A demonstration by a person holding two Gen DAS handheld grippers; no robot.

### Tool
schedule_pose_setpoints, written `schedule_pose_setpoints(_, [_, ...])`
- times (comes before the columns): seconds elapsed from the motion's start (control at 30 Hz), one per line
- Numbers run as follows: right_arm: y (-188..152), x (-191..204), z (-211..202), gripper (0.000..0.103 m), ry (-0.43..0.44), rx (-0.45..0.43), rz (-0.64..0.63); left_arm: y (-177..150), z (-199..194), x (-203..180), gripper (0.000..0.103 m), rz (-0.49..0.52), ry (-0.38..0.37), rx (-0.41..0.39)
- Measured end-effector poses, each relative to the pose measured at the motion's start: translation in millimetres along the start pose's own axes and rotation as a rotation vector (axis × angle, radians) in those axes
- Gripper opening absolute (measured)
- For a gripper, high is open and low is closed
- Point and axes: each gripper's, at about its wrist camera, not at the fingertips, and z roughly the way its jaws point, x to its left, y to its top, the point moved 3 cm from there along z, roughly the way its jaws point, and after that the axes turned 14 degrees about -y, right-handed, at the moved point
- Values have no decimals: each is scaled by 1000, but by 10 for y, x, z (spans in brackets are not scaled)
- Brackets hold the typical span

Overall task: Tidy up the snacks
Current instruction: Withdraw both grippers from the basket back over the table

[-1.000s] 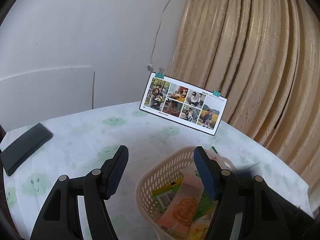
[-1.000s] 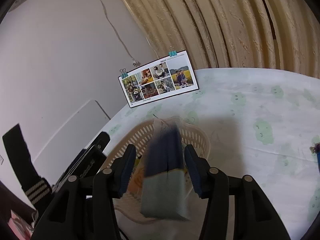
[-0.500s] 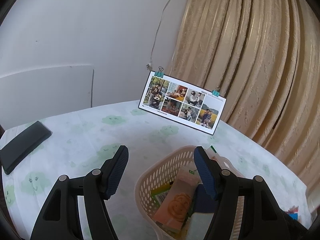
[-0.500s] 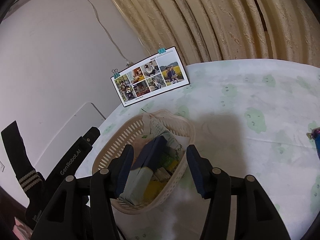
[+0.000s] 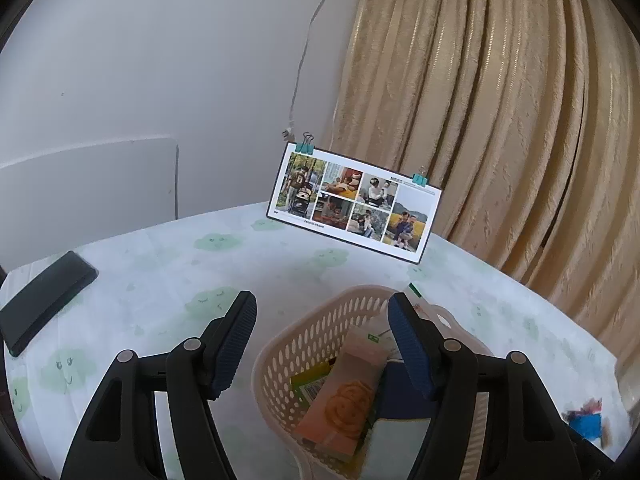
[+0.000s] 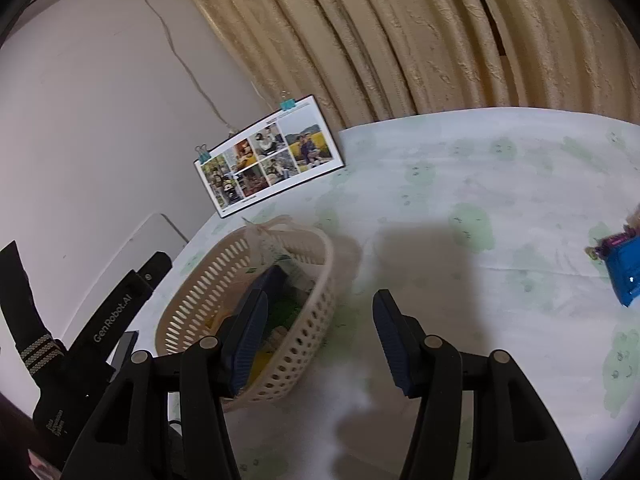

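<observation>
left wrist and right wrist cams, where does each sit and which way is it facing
Left wrist: on the left gripper, looking over the basket toward the photo card; its open fingers show.
Right wrist: on the right gripper, beside the basket, facing card and curtain; its open fingers and the left gripper's body show.
Shared: basket, card, curtain.

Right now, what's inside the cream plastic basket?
The cream plastic basket holds a pink biscuit box, a navy packet and a green pack; anything beneath is covered.
</observation>
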Motion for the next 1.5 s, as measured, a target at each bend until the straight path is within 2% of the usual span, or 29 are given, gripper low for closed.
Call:
schedule_pose_setpoints(0.27, [-33,-180,-6,57,-40,-6,27,-22,20,-61,70,33,-1,1])
schedule_pose_setpoints(0.33, [-43,-244,-12,60,-47,-7,42,-28,18,-72,73,39,-2,2])
schedule_pose_setpoints(0.4, [-45,-306,-20,61,-54,-8,58,-33,14,-88,81,42,-10,1])
schedule_pose_setpoints(0.6, [-67,-500,-56,63,-87,-13,80,-56,8,-177,86,71,-29,0])
schedule_pose_setpoints(1.5, [-214,-1834,-384,63,-350,-7,135,-229,10,-530,87,229,-32,-4])
